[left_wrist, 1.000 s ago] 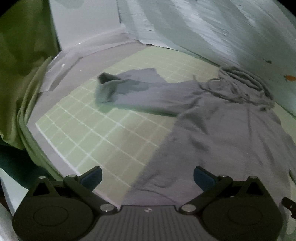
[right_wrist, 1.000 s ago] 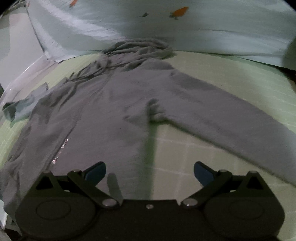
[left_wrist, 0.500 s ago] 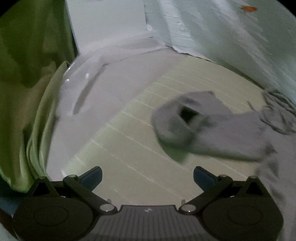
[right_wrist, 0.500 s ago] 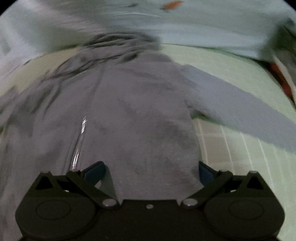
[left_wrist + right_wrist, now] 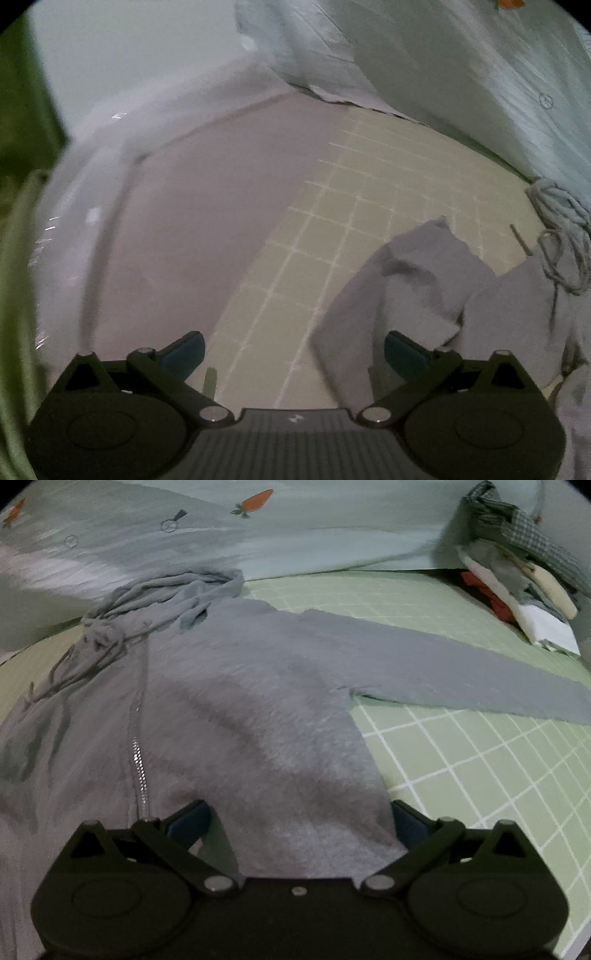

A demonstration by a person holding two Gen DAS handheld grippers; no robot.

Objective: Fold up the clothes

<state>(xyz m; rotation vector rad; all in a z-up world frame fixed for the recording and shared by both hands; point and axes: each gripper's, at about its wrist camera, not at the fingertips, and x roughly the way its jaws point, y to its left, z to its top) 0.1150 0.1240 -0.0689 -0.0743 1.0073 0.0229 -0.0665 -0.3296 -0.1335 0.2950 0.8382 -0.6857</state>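
Note:
A grey zip-up hoodie (image 5: 236, 716) lies flat on a green grid mat (image 5: 461, 746), hood toward the far wall, zipper (image 5: 137, 760) running down its front. Its right sleeve (image 5: 461, 672) stretches out to the right. My right gripper (image 5: 299, 819) is open, its jaws wide apart over the hoodie's lower right hem. In the left wrist view the other sleeve (image 5: 402, 288) lies crumpled, its cuff end between the fingers of my open left gripper (image 5: 293, 349). The hood drawstrings (image 5: 561, 236) show at the right edge.
A light blue sheet with carrot prints (image 5: 258, 528) hangs behind the mat. A pile of other clothes (image 5: 517, 572) sits at the far right. A bare pinkish surface (image 5: 192, 229) and clear plastic lie left of the mat (image 5: 388, 177), with green fabric (image 5: 14, 258) at the left edge.
My left gripper has swung left and closed in on the sleeve cuff, which now sits between its fingers. My right gripper has moved forward over the hoodie's right hem.

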